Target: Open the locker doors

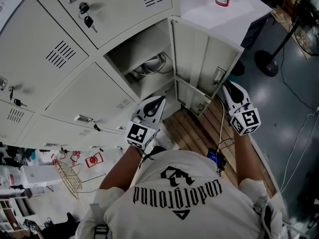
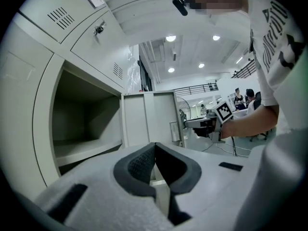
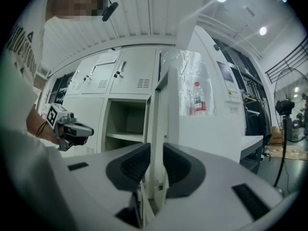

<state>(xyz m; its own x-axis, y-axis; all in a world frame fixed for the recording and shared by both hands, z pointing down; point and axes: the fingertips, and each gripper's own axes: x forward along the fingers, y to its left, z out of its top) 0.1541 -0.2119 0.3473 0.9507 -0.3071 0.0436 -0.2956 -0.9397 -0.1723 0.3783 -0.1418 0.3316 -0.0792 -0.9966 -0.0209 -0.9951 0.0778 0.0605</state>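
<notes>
Head view gives the largest print: gothic lettering on the person's white shirt (image 1: 179, 188), upside down and not fully legible. A bottle (image 3: 196, 100) with a red label stands on a white cabinet top (image 1: 214, 16) ahead and right of the right gripper's (image 3: 156, 154) jaws; its print is too small to read. That gripper's 2 jaws are closed on the free edge of the open locker door (image 3: 159, 105), which stands upright between them. The left gripper (image 2: 155, 147) has its jaws pressed together on nothing; the open compartment (image 2: 82, 124) lies ahead to their left. Wooden slats (image 1: 197, 133) run beneath both grippers, beside a grey floor (image 1: 294, 98) with a standing fan (image 1: 269, 61). Something pale inside the compartment cannot be made out.
</notes>
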